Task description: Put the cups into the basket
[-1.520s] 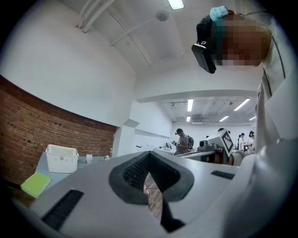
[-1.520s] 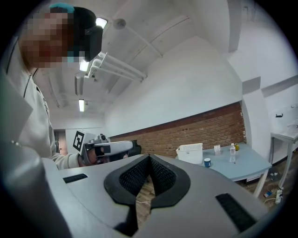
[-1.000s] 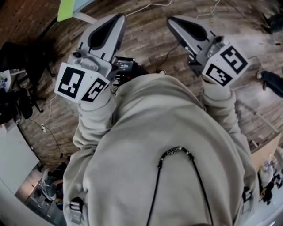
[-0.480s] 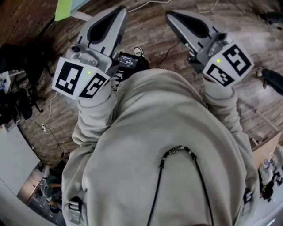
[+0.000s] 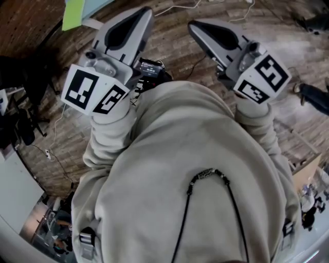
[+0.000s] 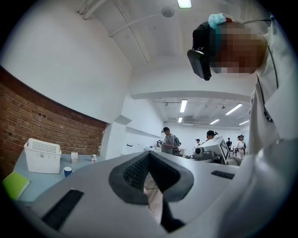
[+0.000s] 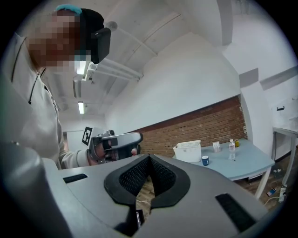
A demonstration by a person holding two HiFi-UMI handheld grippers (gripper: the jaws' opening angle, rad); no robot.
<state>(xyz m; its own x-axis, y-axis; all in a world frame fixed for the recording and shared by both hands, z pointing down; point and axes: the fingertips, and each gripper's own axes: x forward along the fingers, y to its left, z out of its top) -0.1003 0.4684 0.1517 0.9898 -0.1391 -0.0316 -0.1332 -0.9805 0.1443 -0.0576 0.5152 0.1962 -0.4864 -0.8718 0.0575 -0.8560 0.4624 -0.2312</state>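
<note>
A white perforated basket (image 6: 43, 155) stands on a pale blue table (image 6: 28, 179) far off by a brick wall, with a small blue cup (image 6: 68, 171) beside it. In the right gripper view the same basket (image 7: 188, 151) and blue cup (image 7: 205, 161) sit on that table (image 7: 247, 165). In the head view my left gripper (image 5: 143, 14) and right gripper (image 5: 194, 26) are held up in front of my chest, over a wooden floor. Both are shut, and nothing is between the tips of the left gripper (image 6: 149, 155) or the right gripper (image 7: 149, 158). Each gripper is far from the table.
A clear bottle (image 7: 231, 148) and small containers (image 7: 217, 147) stand on the table behind the cup. Cables (image 5: 175, 7) run across the wooden floor. A black device (image 5: 149, 69) hangs at my chest. Several people (image 6: 168, 139) stand at benches in the background.
Both grippers have drifted slightly upward and left in the head view. Their jaws have stayed shut.
</note>
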